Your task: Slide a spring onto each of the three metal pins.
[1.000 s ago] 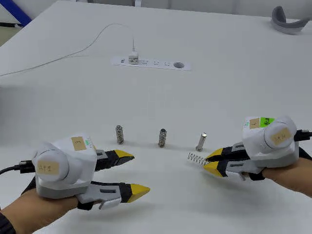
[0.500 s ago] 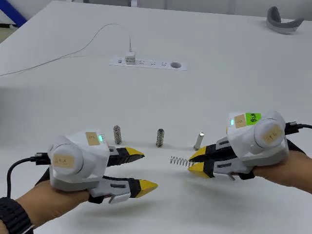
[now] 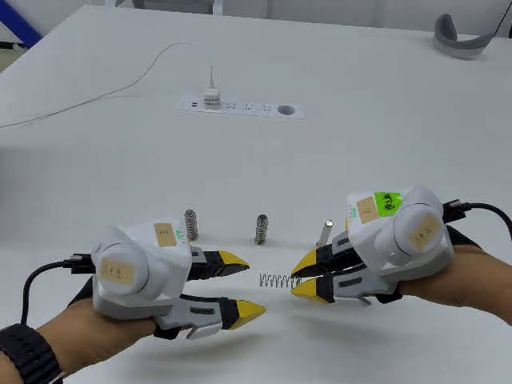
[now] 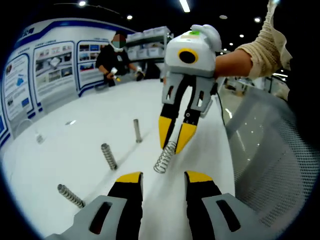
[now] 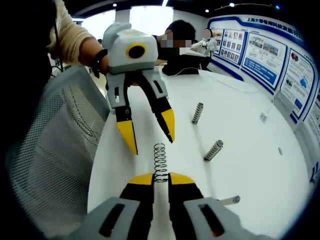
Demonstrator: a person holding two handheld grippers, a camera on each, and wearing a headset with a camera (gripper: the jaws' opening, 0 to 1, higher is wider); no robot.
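Observation:
Three pins stand in a row on the white table [image 3: 368, 144]. The left pin [image 3: 191, 225] and the middle pin [image 3: 262, 229] each wear a spring. The right pin [image 3: 326, 233] is bare. My right gripper [image 3: 302, 276] is shut on one end of a loose spring [image 3: 276, 280], which sticks out level toward the left, in front of the pins. My left gripper [image 3: 250, 286] is open, its tips on either side of the spring's free end without touching it. The right gripper view shows the spring [image 5: 160, 161] pinched by my right gripper [image 5: 161, 180], and the open left gripper [image 5: 147, 130] beyond it.
A white power strip [image 3: 240, 106] with a plug [image 3: 211, 100] and cable lies at the back of the table. A grey curved object [image 3: 460, 40] sits at the far right corner. People stand beyond the table [image 4: 117, 55].
The right gripper has carried the spring to the left, away from the bare pin. The left gripper has moved right, up to the spring's free end. Pins unchanged.

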